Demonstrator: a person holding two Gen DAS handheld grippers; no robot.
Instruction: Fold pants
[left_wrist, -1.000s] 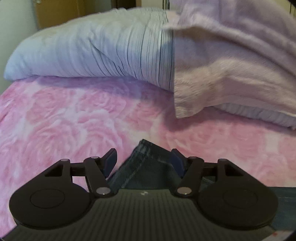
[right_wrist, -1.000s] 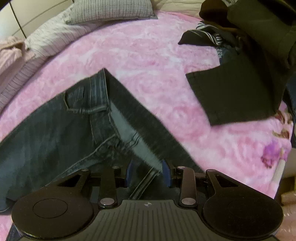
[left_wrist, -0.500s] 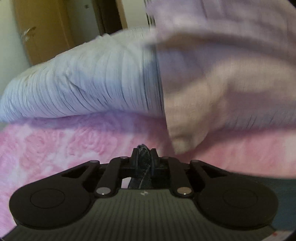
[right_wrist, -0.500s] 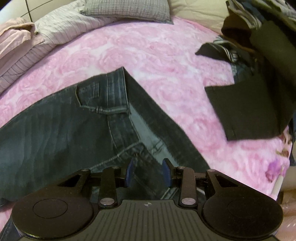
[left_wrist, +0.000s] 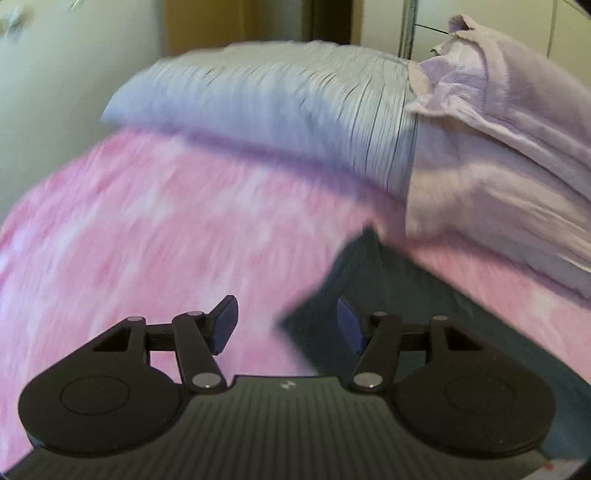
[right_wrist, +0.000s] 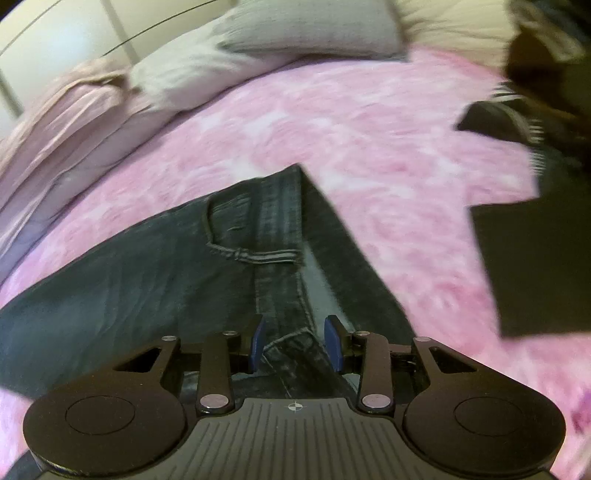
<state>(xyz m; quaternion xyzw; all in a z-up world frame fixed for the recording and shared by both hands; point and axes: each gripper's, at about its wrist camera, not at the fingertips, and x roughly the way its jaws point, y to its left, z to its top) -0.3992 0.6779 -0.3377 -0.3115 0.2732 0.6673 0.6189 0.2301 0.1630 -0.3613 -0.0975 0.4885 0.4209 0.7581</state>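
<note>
Dark blue jeans lie on the pink rose-patterned bedspread, waistband and back pocket toward me in the right wrist view. My right gripper is partly closed, with a bunched denim seam near the waistband between its blue pads. In the left wrist view a leg end of the jeans lies on the bedspread. My left gripper is open just above and left of it. Its right pad is at the cloth's edge and nothing is held between the pads.
A striped pillow and a crumpled lilac cloth lie beyond the leg end. A pile of dark clothes sits to the right of the jeans. Grey pillows line the far side of the bed.
My left gripper, shut on the leg end half a second ago, has opened and let it drop to the right. The right gripper keeps the same gap on the denim while the view shifts.
</note>
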